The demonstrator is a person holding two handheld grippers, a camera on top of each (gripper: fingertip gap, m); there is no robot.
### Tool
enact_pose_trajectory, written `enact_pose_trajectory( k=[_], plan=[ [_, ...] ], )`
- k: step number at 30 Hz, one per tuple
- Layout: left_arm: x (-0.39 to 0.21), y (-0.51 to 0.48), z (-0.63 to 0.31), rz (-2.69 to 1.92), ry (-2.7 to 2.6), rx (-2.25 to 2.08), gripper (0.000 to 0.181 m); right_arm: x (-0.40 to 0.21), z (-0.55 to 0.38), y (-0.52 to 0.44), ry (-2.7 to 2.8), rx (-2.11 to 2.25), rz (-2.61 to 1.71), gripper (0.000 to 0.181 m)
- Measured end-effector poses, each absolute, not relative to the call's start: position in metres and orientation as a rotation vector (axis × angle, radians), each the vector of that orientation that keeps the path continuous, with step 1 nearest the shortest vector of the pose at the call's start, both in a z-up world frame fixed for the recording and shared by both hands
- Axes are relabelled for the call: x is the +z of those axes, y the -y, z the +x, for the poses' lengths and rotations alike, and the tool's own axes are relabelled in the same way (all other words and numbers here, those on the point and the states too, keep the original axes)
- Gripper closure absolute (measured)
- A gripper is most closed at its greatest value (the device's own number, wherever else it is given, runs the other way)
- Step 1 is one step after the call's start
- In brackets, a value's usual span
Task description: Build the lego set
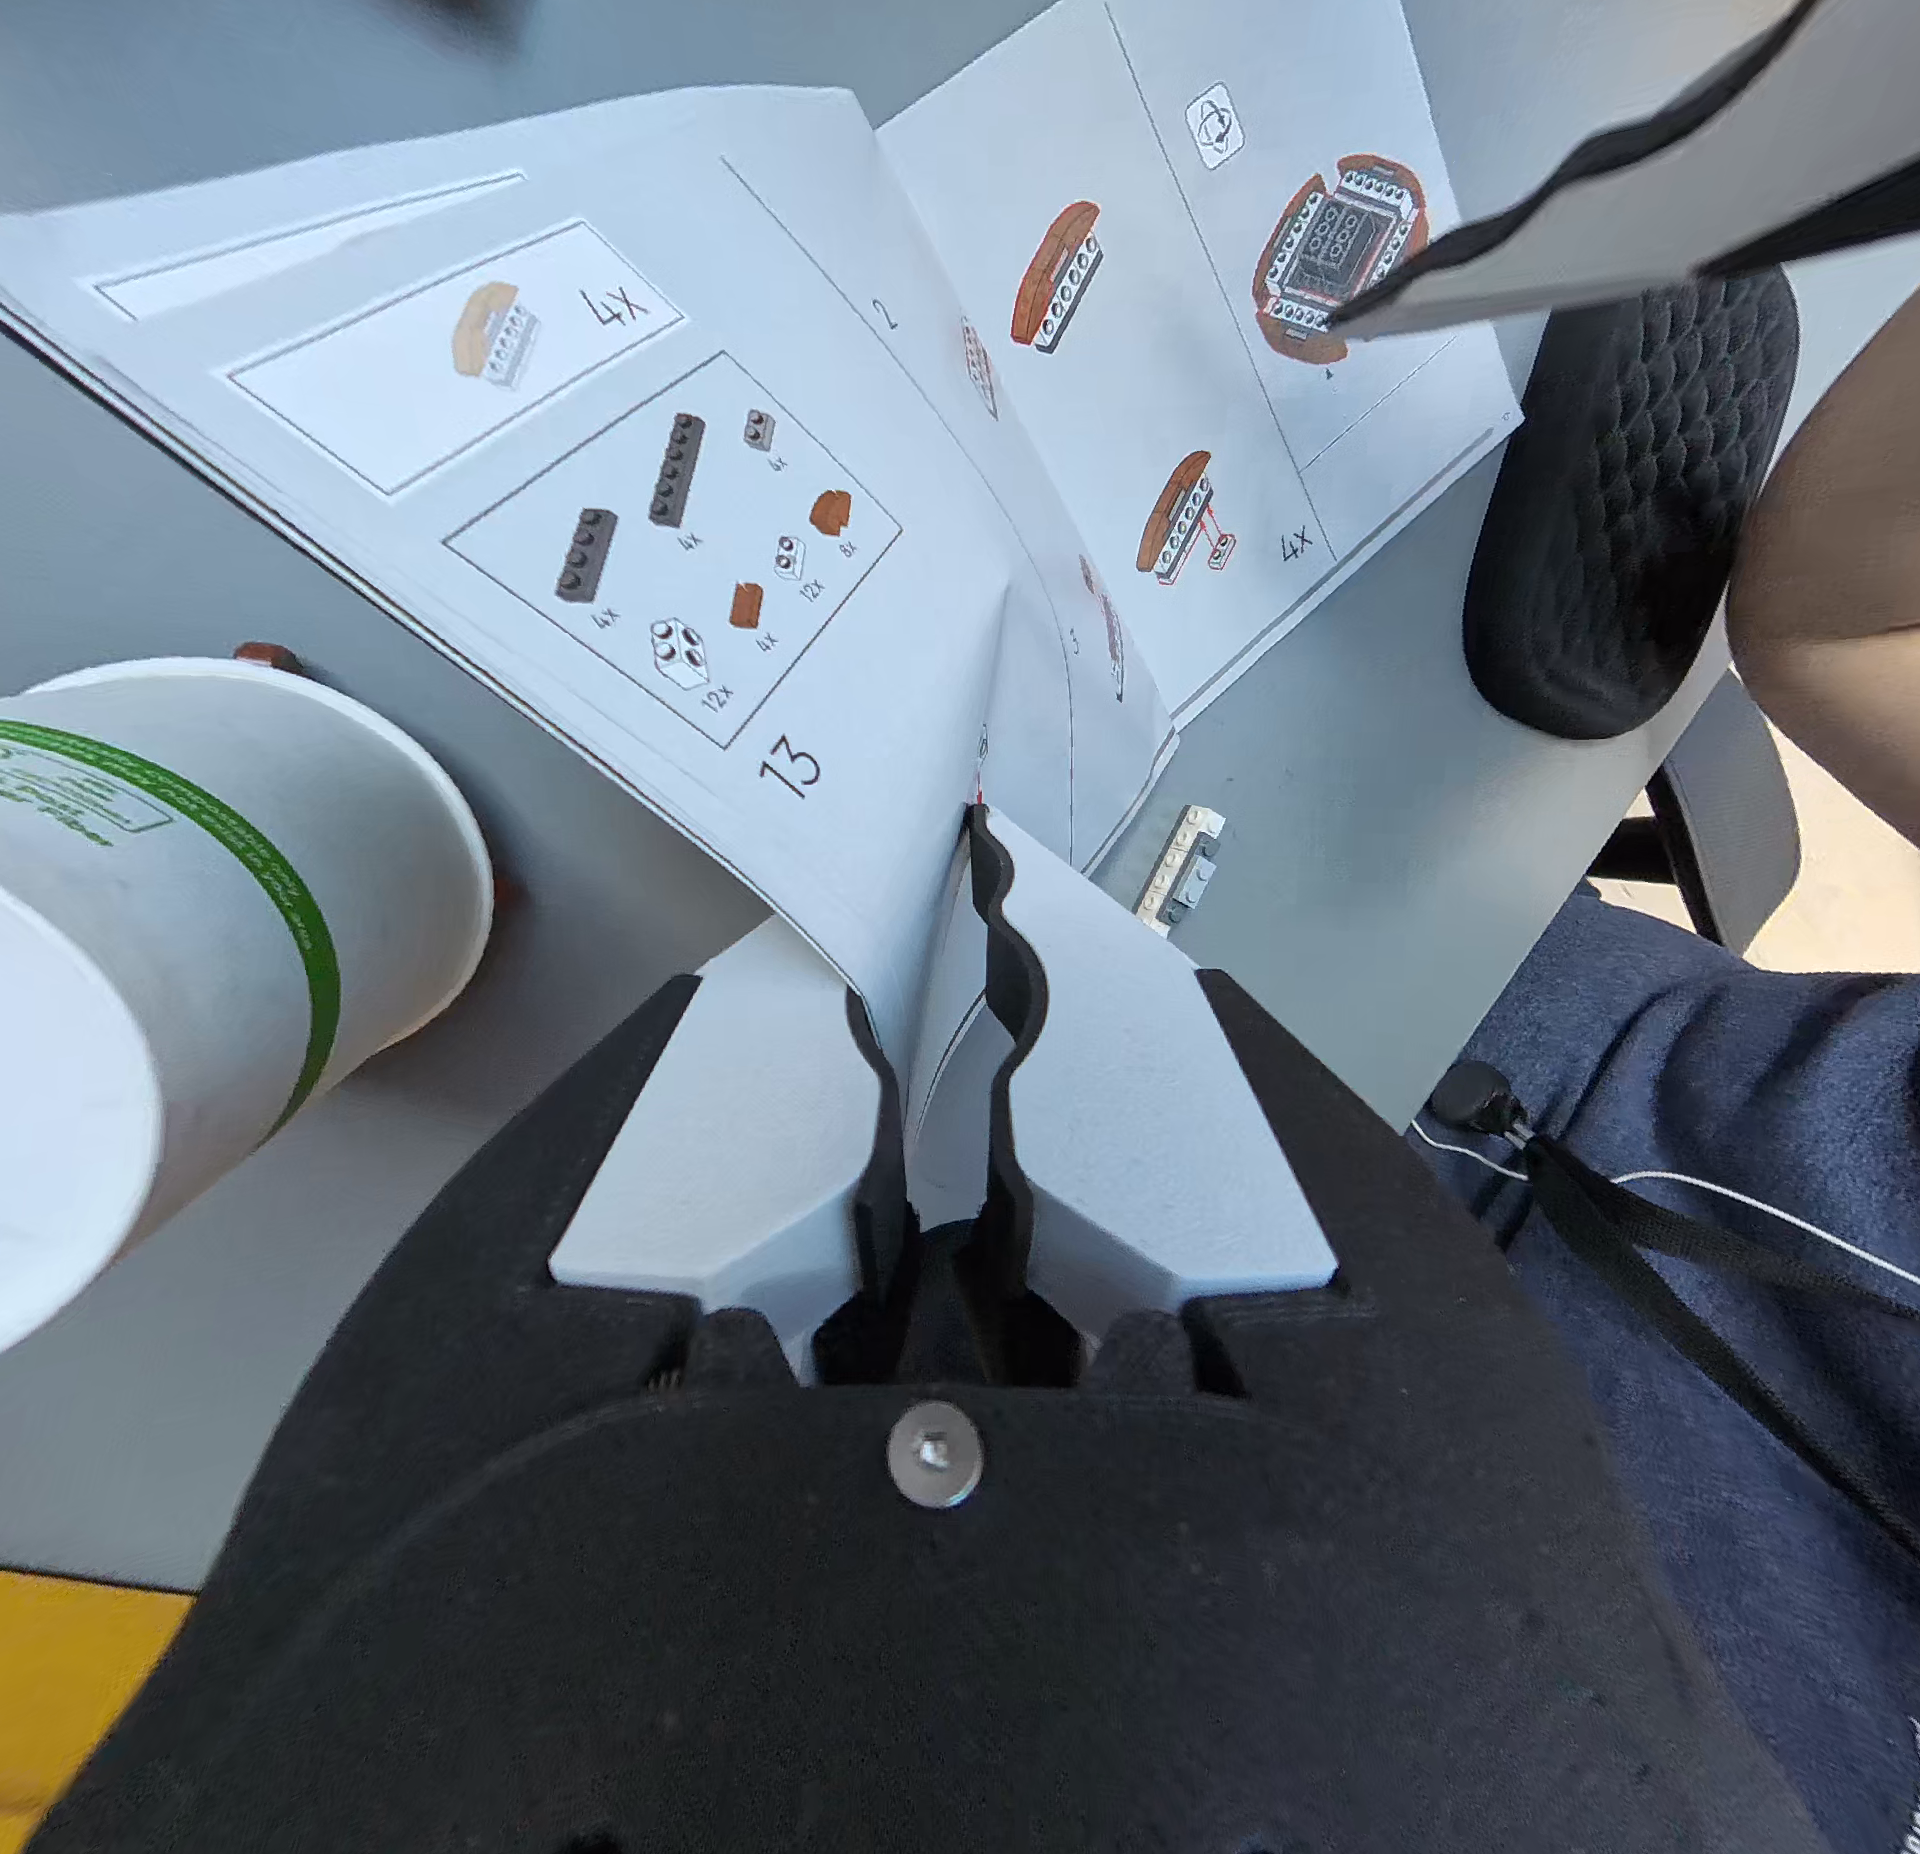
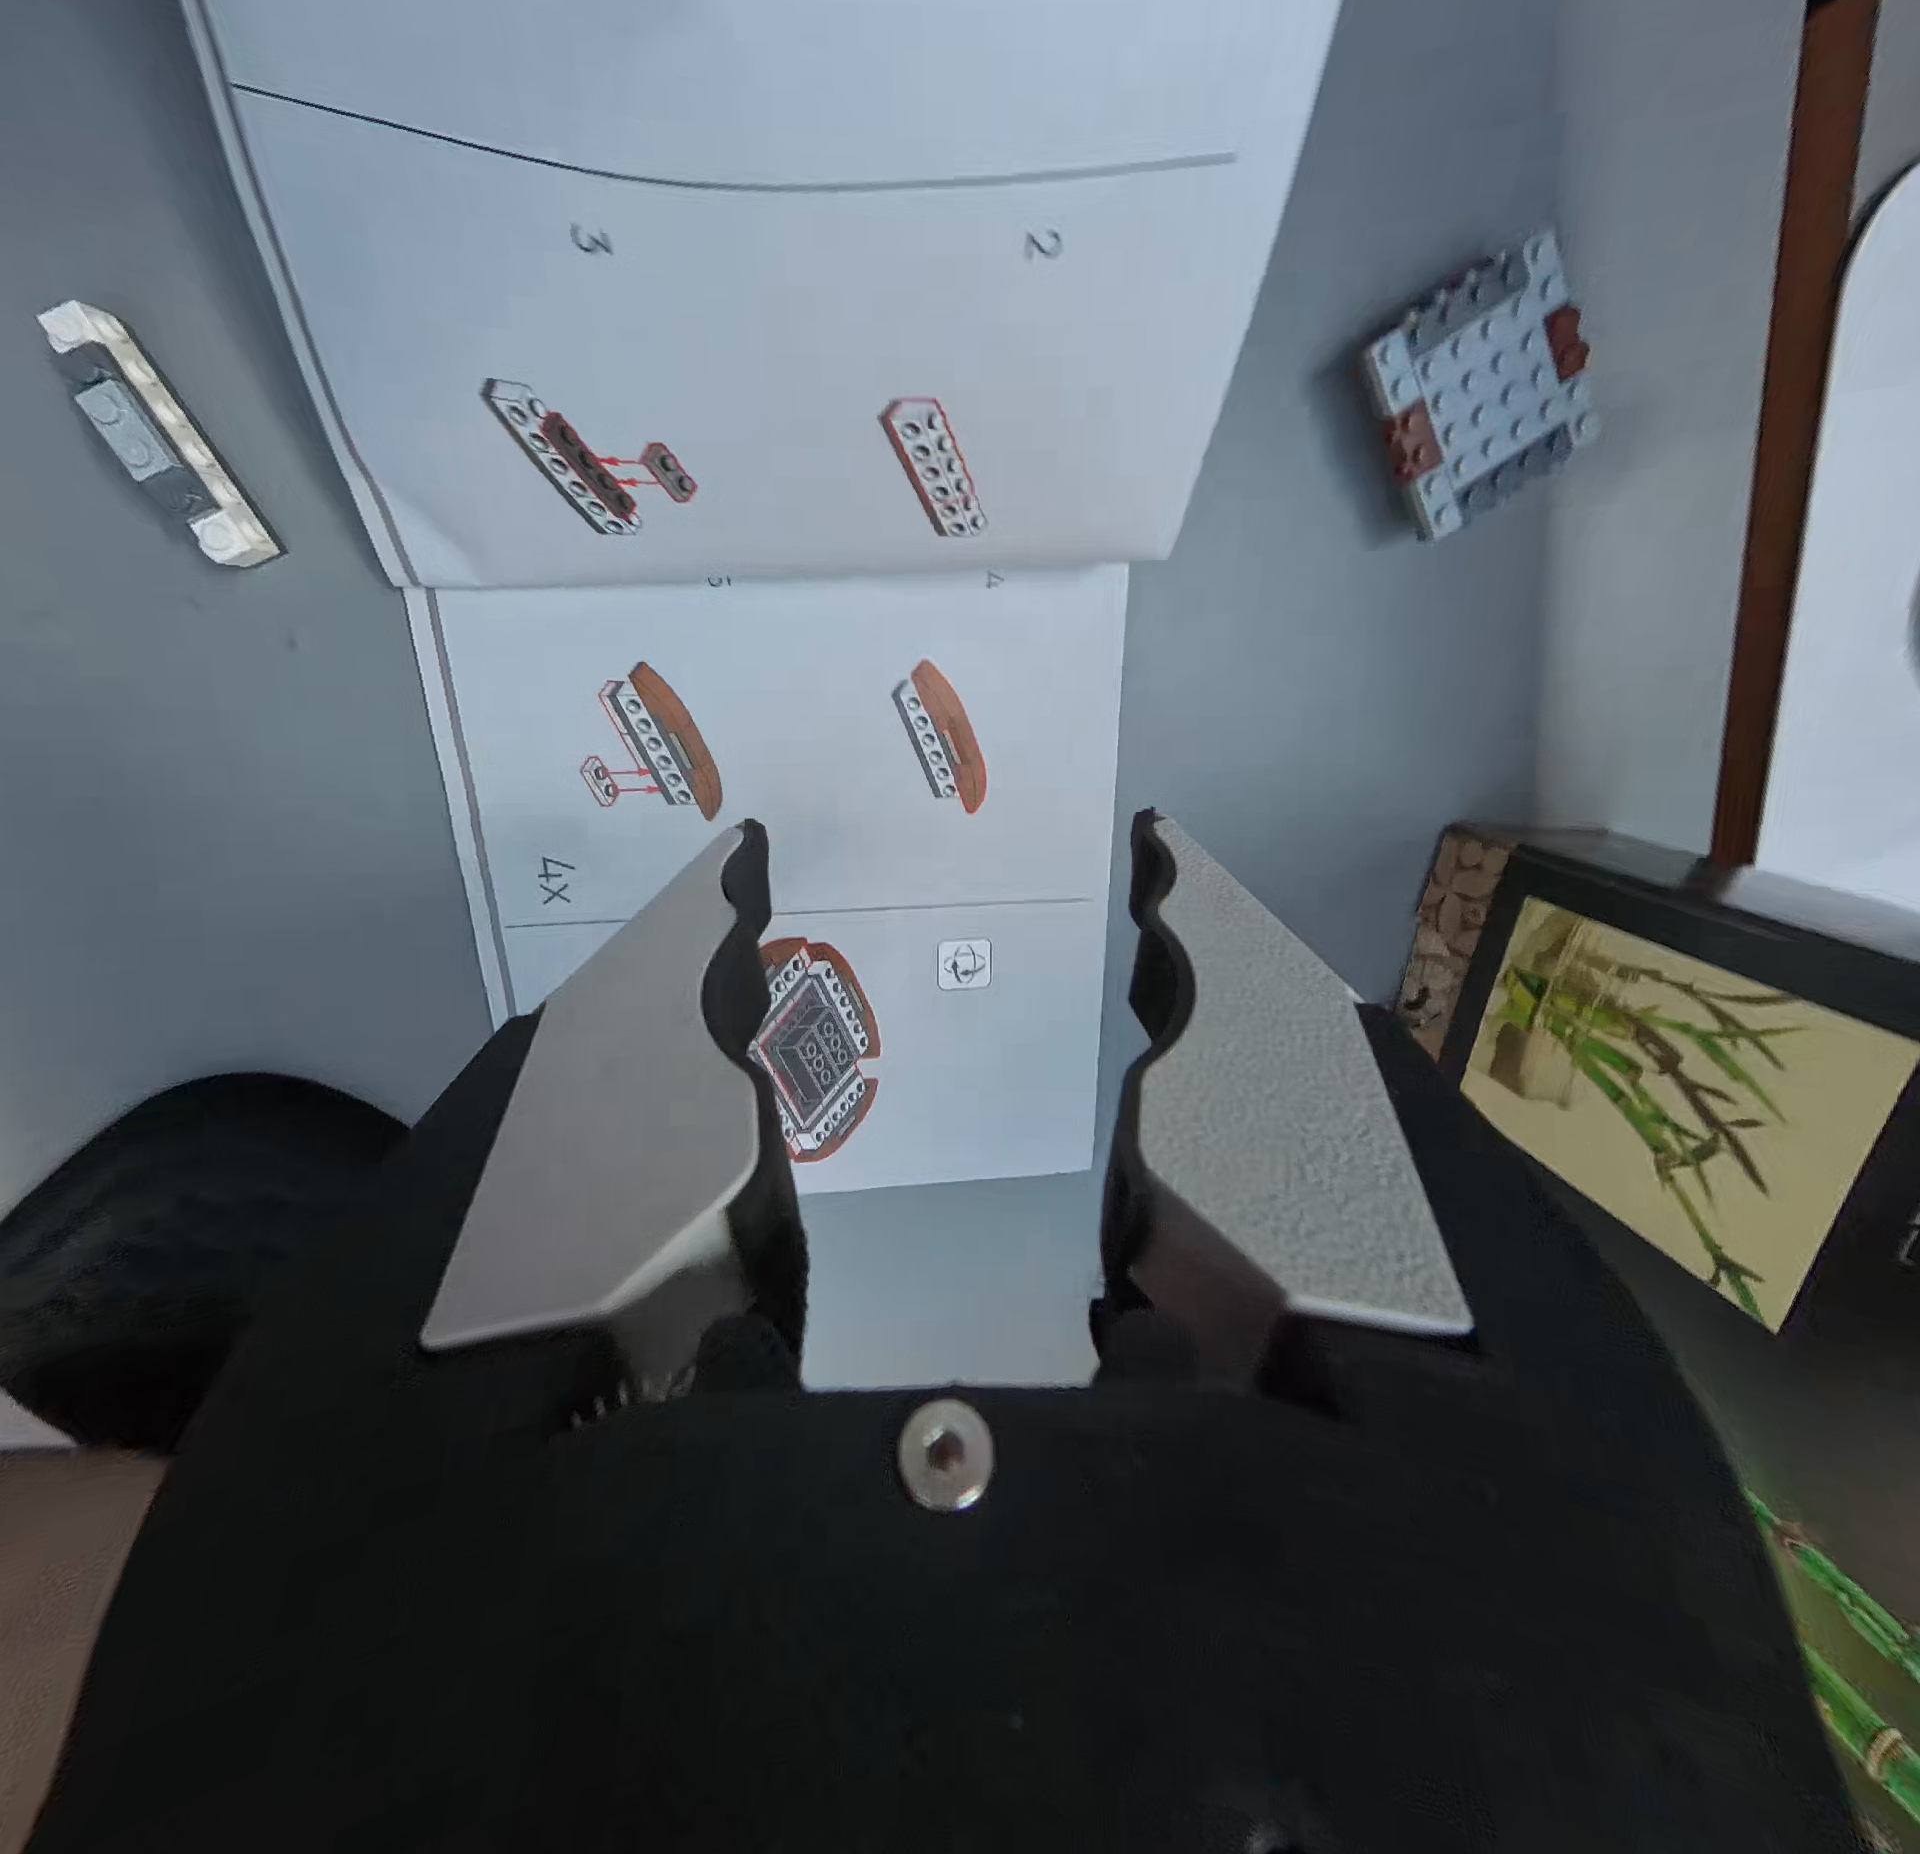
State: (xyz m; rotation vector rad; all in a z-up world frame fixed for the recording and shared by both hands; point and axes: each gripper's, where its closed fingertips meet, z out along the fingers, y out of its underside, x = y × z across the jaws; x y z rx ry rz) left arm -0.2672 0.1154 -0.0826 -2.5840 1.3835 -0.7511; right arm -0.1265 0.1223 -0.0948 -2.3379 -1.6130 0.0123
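The instruction booklet lies open on the grey table. My left gripper is shut on the lower edge of one page and holds it lifted and curled. My right gripper is open and empty, just above the booklet's lower page; its fingers also show in the left wrist view over the page corner. A white and grey brick strip lies beside the booklet, also seen in the left wrist view. A grey plate assembly with brown pieces lies on the booklet's other side.
A white paper cup with a green band stands close to my left gripper, with a small brown piece behind it. A box with a bamboo picture sits near my right gripper. A black chair armrest and a person's leg are at the table edge. Across from one pair of fingers to the other is roughly 15 centimeters.
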Motion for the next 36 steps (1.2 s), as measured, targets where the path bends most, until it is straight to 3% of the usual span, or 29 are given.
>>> enact_pose_trajectory(
  k=[5, 13, 17, 21, 36],
  plan=[
    [-0.081, -0.115, -0.275, -2.614, -1.344, -0.771, 0.179, -0.113, -0.171, -0.060, 1.680, 0.185, -2.094, 0.117],
    [-0.081, -0.116, -0.287, -2.695, -1.233, -0.768, 0.180, -0.161, -0.169, -0.018, 1.545, 0.233, -2.150, 0.137],
    [-0.084, -0.116, -0.291, -2.766, -1.142, -0.773, 0.179, -0.160, -0.164, -0.023, 1.473, 0.180, -2.141, 0.161],
    [-0.082, -0.115, -0.287, -2.741, -1.169, -0.773, 0.181, -0.161, -0.147, -0.030, 1.435, 0.116, -2.150, 0.172],
    [-0.103, -0.113, -0.202, -2.634, -1.264, -0.925, 0.179, -0.161, -0.040, -0.050, 1.226, 0.026, -2.307, 0.171]
  ],
)
